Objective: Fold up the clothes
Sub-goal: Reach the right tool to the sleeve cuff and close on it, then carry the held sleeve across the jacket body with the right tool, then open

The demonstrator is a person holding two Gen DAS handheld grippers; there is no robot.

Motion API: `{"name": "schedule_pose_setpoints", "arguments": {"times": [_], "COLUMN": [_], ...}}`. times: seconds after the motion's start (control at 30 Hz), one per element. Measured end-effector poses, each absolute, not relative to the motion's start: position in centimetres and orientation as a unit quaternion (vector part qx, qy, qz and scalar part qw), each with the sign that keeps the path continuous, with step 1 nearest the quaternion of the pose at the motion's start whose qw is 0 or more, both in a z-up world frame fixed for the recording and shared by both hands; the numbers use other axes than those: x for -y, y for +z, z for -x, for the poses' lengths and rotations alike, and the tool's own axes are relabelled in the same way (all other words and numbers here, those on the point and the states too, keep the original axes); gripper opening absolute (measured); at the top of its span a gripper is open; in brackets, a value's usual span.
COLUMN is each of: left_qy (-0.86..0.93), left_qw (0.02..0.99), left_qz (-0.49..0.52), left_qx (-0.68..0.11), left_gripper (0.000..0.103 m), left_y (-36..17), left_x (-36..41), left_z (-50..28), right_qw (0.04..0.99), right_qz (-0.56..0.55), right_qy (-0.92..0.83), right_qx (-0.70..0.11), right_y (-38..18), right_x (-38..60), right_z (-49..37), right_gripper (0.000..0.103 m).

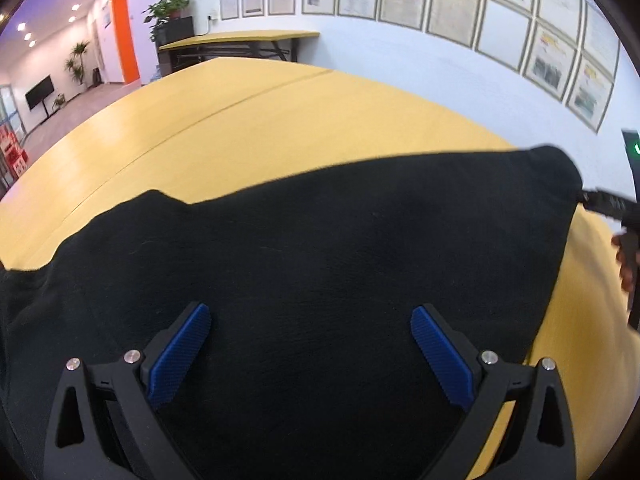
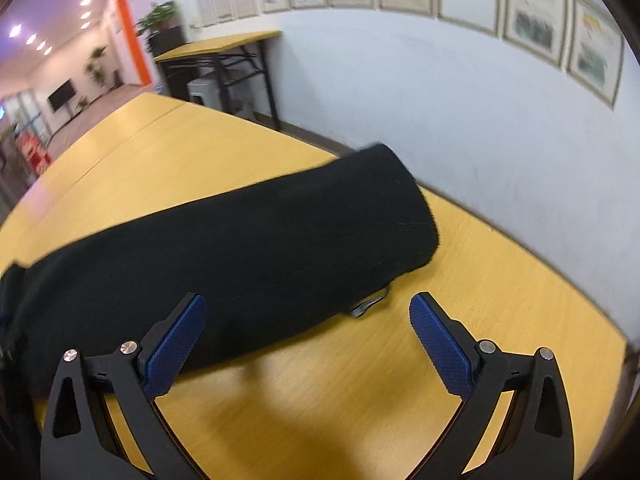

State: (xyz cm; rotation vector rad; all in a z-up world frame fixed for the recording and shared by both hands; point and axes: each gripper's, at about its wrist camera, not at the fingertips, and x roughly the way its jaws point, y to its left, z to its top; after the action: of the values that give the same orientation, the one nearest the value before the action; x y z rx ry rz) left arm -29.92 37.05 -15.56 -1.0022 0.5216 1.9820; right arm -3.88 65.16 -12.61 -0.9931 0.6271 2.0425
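yellow table, black garment spread flat, left gripper and right gripper jaws released

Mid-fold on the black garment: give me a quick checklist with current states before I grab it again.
1. Left tongs open, nothing pinched: ok.
2. Right tongs open, nothing pinched: ok.
3. Black garment lies on the yellow table, under the left tongs: ok.
4. Garment's end lies short of the table's far edge: ok.
5. Small pale item poking out under that end, maybe a tag: cannot tell.
6. Fabric lies flat without wrinkles: cannot tell, too dark.
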Motion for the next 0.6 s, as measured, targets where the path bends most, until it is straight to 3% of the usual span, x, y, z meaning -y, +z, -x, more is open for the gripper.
{"name": "schedule_pose_setpoints", "arguments": {"times": [0.07, 0.17, 0.23, 0.3, 0.4, 0.6], "left_qy": [0.789, 0.789, 0.79, 0.792, 0.791, 0.786], "left_qw": [0.415, 0.413, 0.41, 0.407, 0.406, 0.416], "left_qz": [0.397, 0.398, 0.401, 0.402, 0.401, 0.408], "left_qx": [-0.217, -0.218, -0.215, -0.214, -0.219, -0.205], "left_gripper": [0.103, 0.103, 0.103, 0.103, 0.103, 0.103], "left_y": [-15.8, -16.0, -16.1, -16.2, -16.3, -16.6], "left_x": [-37.5, -37.9, -37.9, -38.1, -38.7, -38.4], "left_z": [29.6, 29.5, 29.7, 29.6, 29.3, 29.7], "right_qw": [0.39, 0.396, 0.403, 0.412, 0.407, 0.407], "right_qz": [0.397, 0.379, 0.368, 0.356, 0.333, 0.236], "right_qy": [0.786, 0.788, 0.786, 0.78, 0.786, 0.833], "right_qx": [-0.268, -0.28, -0.291, -0.308, -0.325, -0.291], "right_y": [-13.3, -13.2, -13.0, -12.8, -12.2, -5.1], "right_x": [-66.5, -67.1, -67.3, -67.6, -67.7, -65.0], "right_z": [3.8, 3.8, 3.5, 2.9, 1.5, -1.1], "right_gripper": [0.076, 0.072, 0.053, 0.016, 0.01, 0.009]}}
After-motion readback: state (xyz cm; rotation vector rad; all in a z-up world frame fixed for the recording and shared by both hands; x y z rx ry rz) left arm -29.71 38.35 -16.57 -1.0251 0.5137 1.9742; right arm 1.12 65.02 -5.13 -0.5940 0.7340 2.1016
